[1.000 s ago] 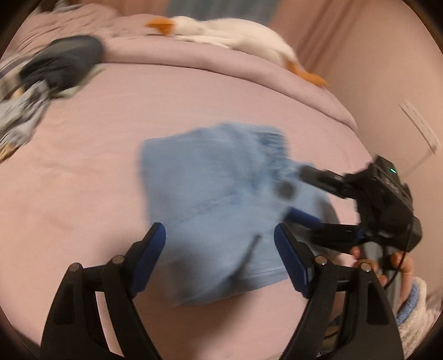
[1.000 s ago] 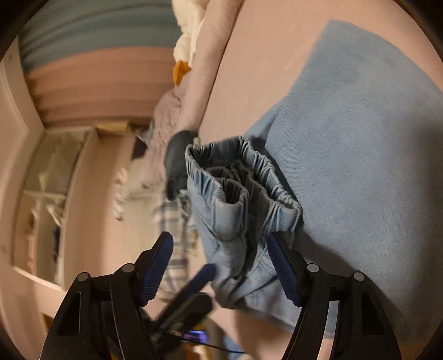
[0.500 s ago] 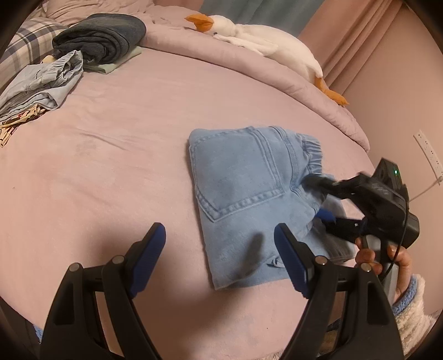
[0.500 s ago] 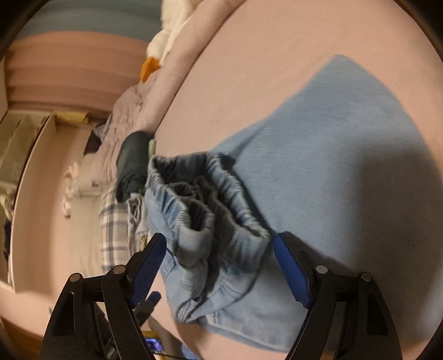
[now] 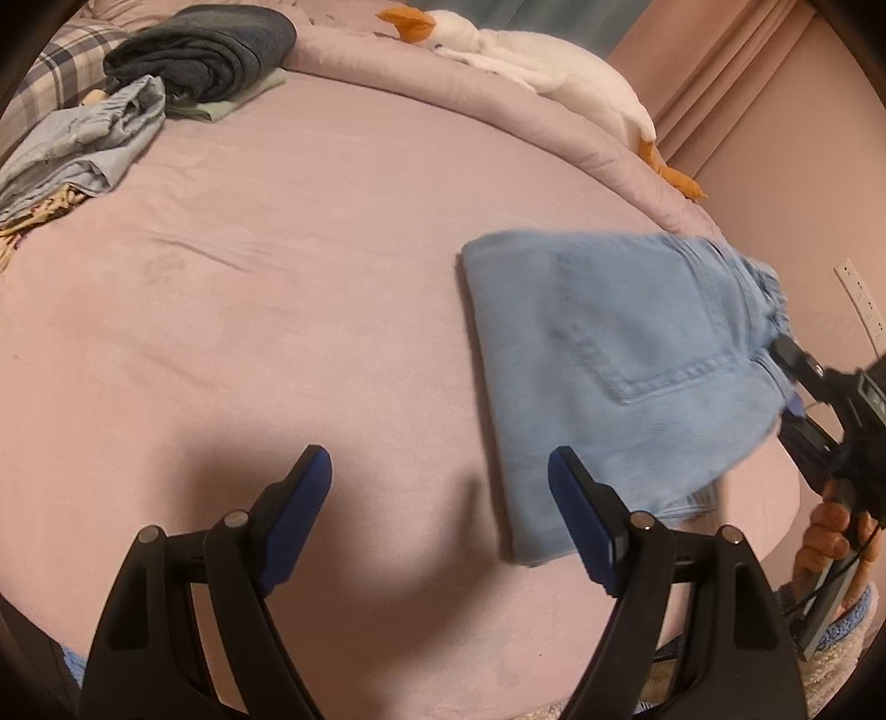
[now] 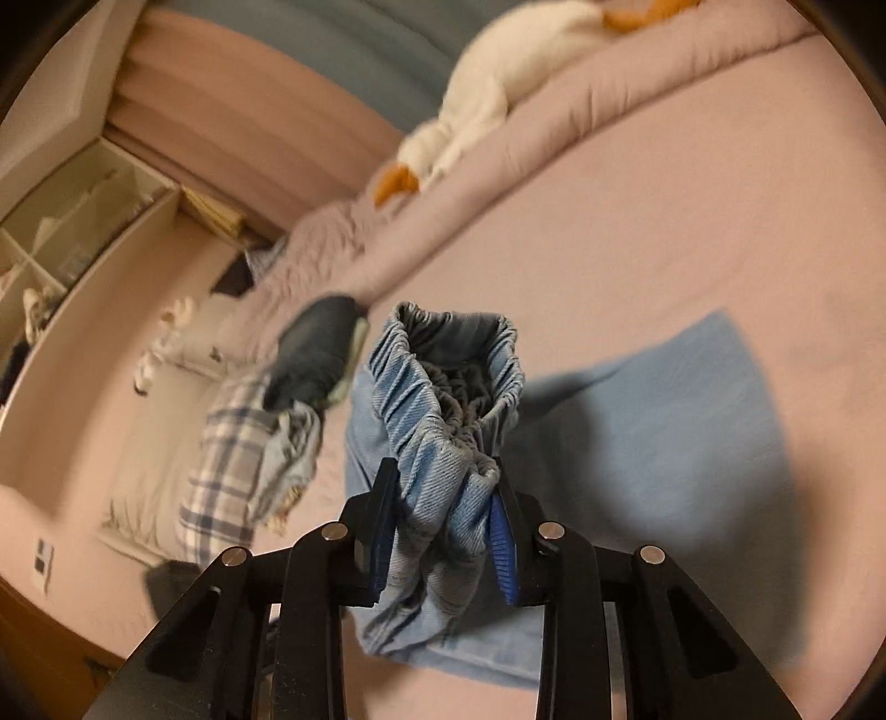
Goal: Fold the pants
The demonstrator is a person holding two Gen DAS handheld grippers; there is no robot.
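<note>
The light blue denim pants point(image 5: 614, 360) lie folded into a compact rectangle on the pink bed, back pocket up, at the right of the left wrist view. My right gripper point(image 6: 443, 498) is shut on the gathered elastic waistband point(image 6: 448, 387) and lifts that end slightly off the folded pants; it shows at the right edge of the left wrist view point(image 5: 797, 387). My left gripper point(image 5: 437, 498) is open and empty, hovering over bare bed sheet just left of the pants' near corner.
A white goose plush point(image 5: 531, 61) lies along the rolled pink duvet at the far edge. A dark folded garment point(image 5: 205, 50), a grey-blue crumpled garment point(image 5: 88, 144) and a plaid pillow point(image 5: 50, 72) sit at the far left. A wall is at the right.
My right gripper has shut on the waistband, which it only straddled before. My left gripper has drifted left, off the pants, so they now sit to its right.
</note>
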